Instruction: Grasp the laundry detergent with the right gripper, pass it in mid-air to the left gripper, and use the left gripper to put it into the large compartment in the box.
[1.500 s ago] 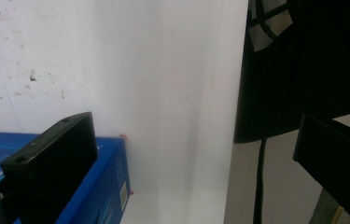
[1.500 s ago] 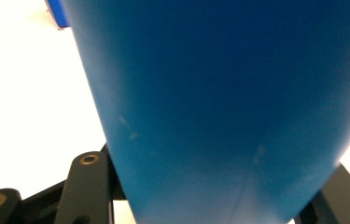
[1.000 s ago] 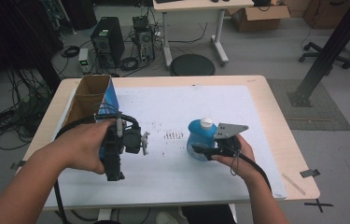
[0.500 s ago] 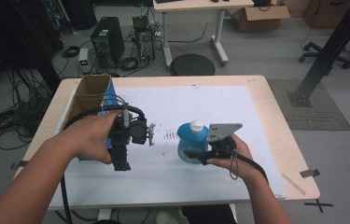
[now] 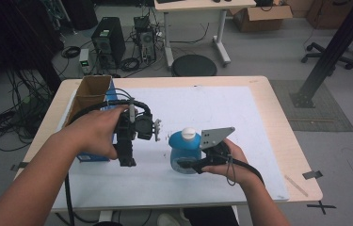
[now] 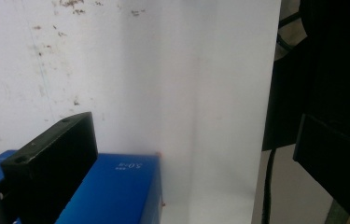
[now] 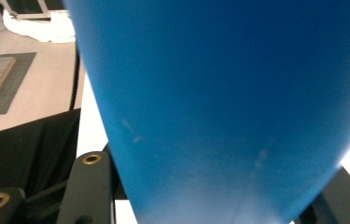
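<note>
A blue bottle (image 5: 183, 147) with a white cap (image 5: 188, 133) stands upright over the white sheet (image 5: 221, 113), a little right of the table's middle. My right gripper (image 5: 189, 165) is shut on its lower body from the near side. In the right gripper view the bottle (image 7: 219, 93) spreads wide between the two black jaws of the right gripper (image 7: 214, 191). My left gripper (image 5: 127, 157) is held over the sheet beside an open blue box (image 5: 89, 96), its jaws wide open. In the left gripper view the left gripper (image 6: 191, 135) has only sheet and a corner of the blue box (image 6: 116, 191) between its jaws.
A black cable (image 5: 94, 109) loops from the left gripper over the box. The near table edge (image 6: 266, 140) and a person's dark clothing lie just past the sheet. Tape marks (image 5: 315, 174) sit at the table's right corner. Desks, computers and a stool stand on the floor behind.
The right hand has carried the bottle leftward, closer to the left gripper. The left gripper has shifted slightly right and away from the near edge.
</note>
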Action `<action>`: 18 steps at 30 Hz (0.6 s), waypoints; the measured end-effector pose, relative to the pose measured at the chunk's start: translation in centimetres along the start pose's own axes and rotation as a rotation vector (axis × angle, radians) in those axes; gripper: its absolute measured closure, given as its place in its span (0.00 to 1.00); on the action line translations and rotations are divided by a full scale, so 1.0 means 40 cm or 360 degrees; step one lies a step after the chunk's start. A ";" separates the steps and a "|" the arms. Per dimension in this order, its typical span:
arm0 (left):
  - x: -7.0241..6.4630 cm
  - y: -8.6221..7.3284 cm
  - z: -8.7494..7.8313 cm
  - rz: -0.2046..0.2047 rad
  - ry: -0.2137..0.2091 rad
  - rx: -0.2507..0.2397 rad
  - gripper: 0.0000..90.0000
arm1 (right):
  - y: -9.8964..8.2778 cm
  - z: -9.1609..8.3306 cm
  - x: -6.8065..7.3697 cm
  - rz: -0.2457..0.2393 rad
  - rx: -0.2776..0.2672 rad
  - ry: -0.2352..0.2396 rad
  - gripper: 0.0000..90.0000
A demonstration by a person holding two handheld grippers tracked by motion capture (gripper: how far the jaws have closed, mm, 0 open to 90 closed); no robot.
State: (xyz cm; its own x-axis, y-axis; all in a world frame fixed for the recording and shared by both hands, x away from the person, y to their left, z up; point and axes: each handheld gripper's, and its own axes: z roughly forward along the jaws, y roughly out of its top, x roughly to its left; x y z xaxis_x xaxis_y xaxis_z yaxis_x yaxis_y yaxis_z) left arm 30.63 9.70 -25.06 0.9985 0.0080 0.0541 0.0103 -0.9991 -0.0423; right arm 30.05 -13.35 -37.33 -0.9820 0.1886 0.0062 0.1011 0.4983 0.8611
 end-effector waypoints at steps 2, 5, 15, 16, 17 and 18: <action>0.000 0.002 -0.002 0.0007 0.0002 0.0001 0.00 | 0.002 0.004 0.002 -0.0005 -0.0003 0.0009 0.50; 0.000 0.007 -0.008 0.0011 0.0003 -0.0001 0.00 | 0.011 0.021 0.011 -0.0016 -0.0015 0.0051 0.50; -0.006 0.021 -0.010 0.0025 -0.0011 -0.0006 0.00 | 0.025 0.067 0.028 -0.0046 -0.0032 0.0123 0.50; -0.006 0.021 -0.010 0.0025 -0.0011 -0.0006 0.00 | 0.025 0.067 0.028 -0.0046 -0.0032 0.0123 0.50; -0.007 0.026 -0.011 0.0034 -0.0014 -0.0004 0.00 | 0.028 0.075 0.031 -0.0049 -0.0033 0.0131 0.50; -0.008 0.027 -0.011 0.0033 -0.0013 -0.0012 0.00 | 0.029 0.079 0.033 -0.0052 -0.0033 0.0135 0.50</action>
State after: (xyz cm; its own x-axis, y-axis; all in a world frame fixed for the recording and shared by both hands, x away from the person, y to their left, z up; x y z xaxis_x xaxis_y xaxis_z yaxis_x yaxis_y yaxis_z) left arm 30.28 8.58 -24.69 0.9989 -0.0123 0.0452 -0.0106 -0.9993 -0.0360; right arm 29.39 -9.86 -37.91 -0.9948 0.0996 0.0201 0.0662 0.4854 0.8718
